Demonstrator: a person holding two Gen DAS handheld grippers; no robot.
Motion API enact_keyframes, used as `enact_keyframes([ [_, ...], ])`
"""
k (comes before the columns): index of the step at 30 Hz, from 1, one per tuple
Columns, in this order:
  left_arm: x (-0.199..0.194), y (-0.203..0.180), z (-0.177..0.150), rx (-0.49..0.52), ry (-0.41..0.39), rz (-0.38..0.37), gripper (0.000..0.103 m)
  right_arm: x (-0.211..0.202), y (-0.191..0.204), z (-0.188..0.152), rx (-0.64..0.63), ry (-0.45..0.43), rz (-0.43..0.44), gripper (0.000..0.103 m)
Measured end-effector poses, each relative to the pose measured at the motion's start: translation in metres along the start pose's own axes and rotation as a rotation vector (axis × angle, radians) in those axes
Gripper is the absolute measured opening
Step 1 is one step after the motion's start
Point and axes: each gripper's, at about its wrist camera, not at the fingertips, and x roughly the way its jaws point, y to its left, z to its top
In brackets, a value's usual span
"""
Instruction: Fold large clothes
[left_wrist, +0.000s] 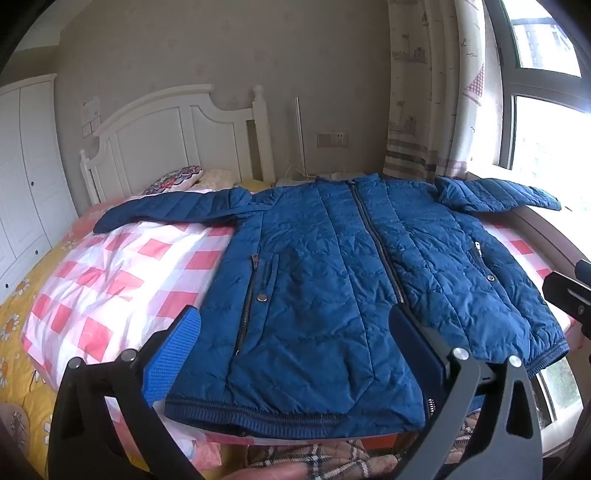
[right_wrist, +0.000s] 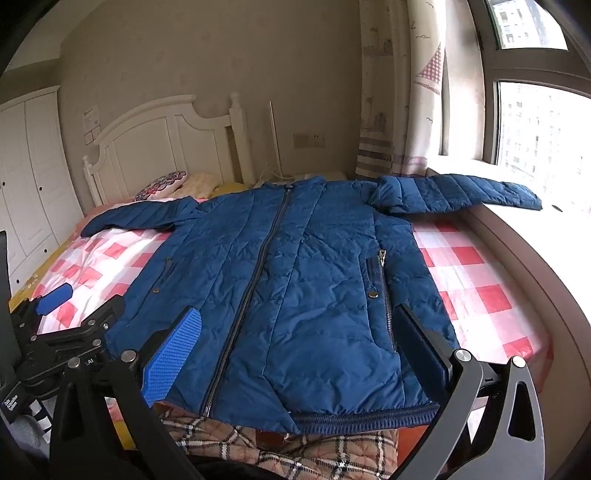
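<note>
A blue quilted jacket (left_wrist: 332, 266) lies flat and zipped on the bed, front up, hem toward me, both sleeves spread out to the sides. It also shows in the right wrist view (right_wrist: 295, 277). Its right sleeve (right_wrist: 454, 194) rests on the window sill. My left gripper (left_wrist: 295, 328) is open and empty, hovering over the jacket's lower left half near the hem. My right gripper (right_wrist: 299, 328) is open and empty over the lower right half. The left gripper also shows at the left edge of the right wrist view (right_wrist: 70, 314).
The bed has a pink and white checked cover (left_wrist: 122, 273) and a white headboard (left_wrist: 177, 136) with pillows (left_wrist: 177, 179). A window sill (right_wrist: 535, 236) runs along the right. White wardrobe doors (left_wrist: 26, 166) stand at the left. A plaid blanket (right_wrist: 295, 446) lies at the near edge.
</note>
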Motion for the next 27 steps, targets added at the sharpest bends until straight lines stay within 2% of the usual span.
enact_keyframes([
  [27,0.004,-0.001,-0.012,0.0,0.009,0.001,0.101,0.005,-0.004,-0.003,0.026,0.024,0.013,0.099],
])
